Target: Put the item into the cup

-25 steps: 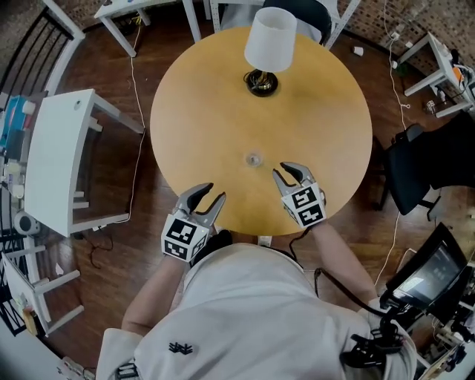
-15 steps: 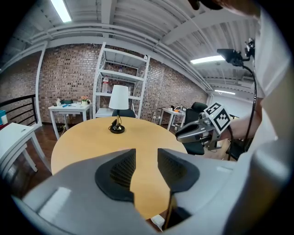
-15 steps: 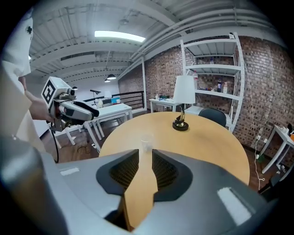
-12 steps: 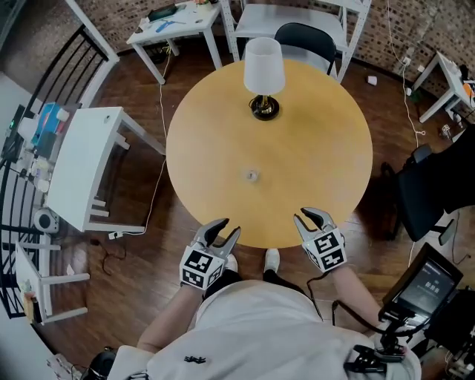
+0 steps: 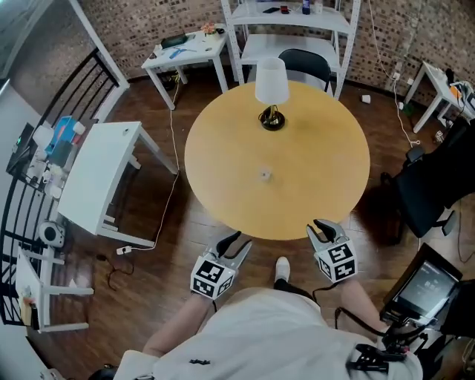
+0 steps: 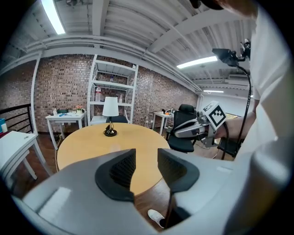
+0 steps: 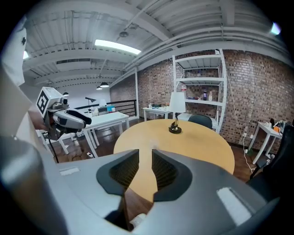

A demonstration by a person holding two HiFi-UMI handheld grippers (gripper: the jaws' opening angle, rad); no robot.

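A small clear cup (image 5: 265,175) stands alone near the middle of the round wooden table (image 5: 326,148); it is too small for me to tell what is in it. My left gripper (image 5: 237,239) hangs off the table's near edge, over the floor, jaws apart and empty. My right gripper (image 5: 324,225) hovers at the near rim, also apart with nothing between its pads. In the left gripper view the left gripper (image 6: 146,153) points across the table. The right gripper (image 7: 145,156) in its own view faces the tabletop with a narrow gap.
A table lamp (image 5: 272,85) with a white shade stands at the table's far side. A white desk (image 5: 96,178) is to the left, a black office chair (image 5: 423,185) to the right, and a white shelf unit (image 5: 289,22) and a small white table (image 5: 185,48) behind.
Both grippers have drawn back from over the tabletop to its near edge and beyond. The person has stepped back, so the table looks smaller and farther away.
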